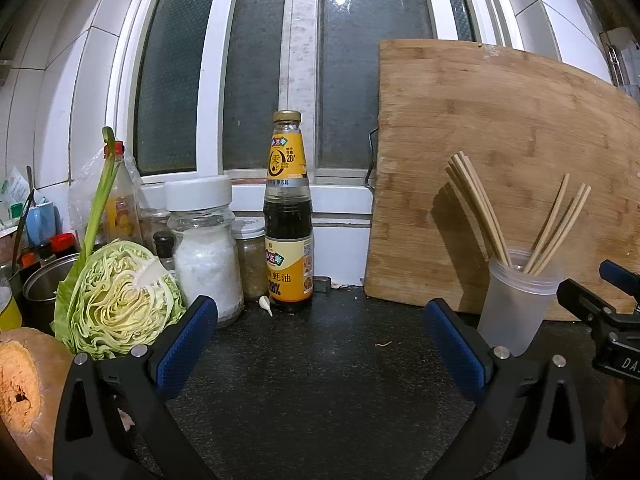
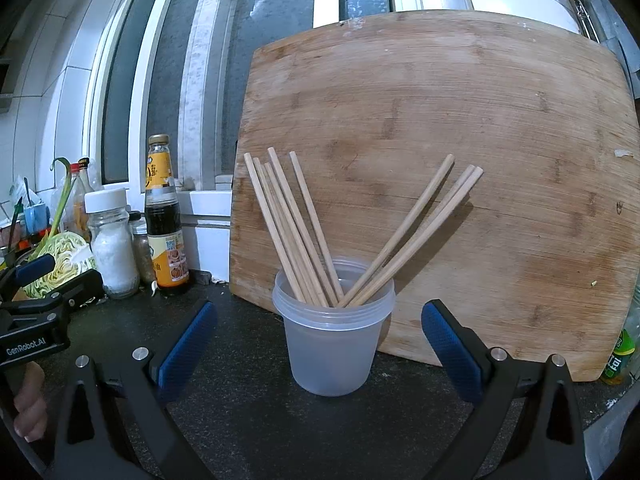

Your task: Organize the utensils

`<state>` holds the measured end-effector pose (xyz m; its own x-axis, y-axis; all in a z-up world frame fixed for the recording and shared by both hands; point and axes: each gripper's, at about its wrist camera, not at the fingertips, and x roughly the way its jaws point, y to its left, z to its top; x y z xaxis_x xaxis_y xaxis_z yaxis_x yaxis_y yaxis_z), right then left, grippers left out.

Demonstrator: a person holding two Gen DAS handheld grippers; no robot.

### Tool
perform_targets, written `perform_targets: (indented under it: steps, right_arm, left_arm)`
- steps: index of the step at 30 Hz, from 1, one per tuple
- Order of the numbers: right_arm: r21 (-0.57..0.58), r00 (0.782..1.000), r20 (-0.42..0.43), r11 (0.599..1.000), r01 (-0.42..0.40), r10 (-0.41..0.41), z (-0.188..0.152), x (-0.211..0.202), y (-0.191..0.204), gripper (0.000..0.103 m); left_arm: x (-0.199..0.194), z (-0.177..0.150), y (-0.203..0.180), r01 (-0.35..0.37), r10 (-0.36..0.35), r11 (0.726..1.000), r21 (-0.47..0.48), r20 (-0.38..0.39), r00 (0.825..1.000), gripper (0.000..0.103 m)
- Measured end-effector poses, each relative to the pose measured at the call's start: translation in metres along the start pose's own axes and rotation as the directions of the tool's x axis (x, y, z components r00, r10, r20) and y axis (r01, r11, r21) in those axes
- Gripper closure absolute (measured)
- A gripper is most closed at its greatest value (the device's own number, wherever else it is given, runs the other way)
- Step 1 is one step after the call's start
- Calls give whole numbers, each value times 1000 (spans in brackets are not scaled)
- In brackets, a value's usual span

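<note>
Several wooden chopsticks [image 2: 304, 236] stand in a translucent plastic cup [image 2: 332, 348] on the dark counter, fanned left and right. The cup and chopsticks [image 1: 484, 208] also show at the right of the left wrist view, cup [image 1: 516, 304]. My right gripper [image 2: 320, 320] is open and empty, its blue pads on either side of the cup, a little in front of it. My left gripper [image 1: 320, 316] is open and empty over bare counter, left of the cup, facing a sauce bottle [image 1: 288, 216].
A large wooden cutting board [image 2: 460, 160] leans against the window behind the cup. A salt jar [image 1: 204, 248], spice jars, half a cabbage [image 1: 120, 300] and a cut squash [image 1: 20, 388] crowd the left. A green bottle [image 2: 618, 356] stands at the far right.
</note>
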<state>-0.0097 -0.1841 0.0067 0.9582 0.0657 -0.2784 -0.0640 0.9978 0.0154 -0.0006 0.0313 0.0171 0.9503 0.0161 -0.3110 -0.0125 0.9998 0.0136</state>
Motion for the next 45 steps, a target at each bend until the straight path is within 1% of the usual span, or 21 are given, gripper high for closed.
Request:
perform_targets:
  steps: [9,13,32,45]
  right_arm:
    - [0,1000,0,1000,0,0,0,0,0,0]
    - [-1,1000,1,1000,-3,3,0,-1,1,0]
    - [-1,1000,1,1000,-3,3,-1,0,0,0]
    - [-4,1000,-1,1000,-4,4,-1,0,1,0]
  left_arm:
    - [1,0,0,8,-8,1000,3,-1,1000,0]
    - [1,0,2,-8,8,1000,-2,-5,1000,0]
    - [2,0,3,-5,5,1000,-1,-7,1000,0]
    - [2,0,5,-22,22,1000,-6,-7,1000,0]
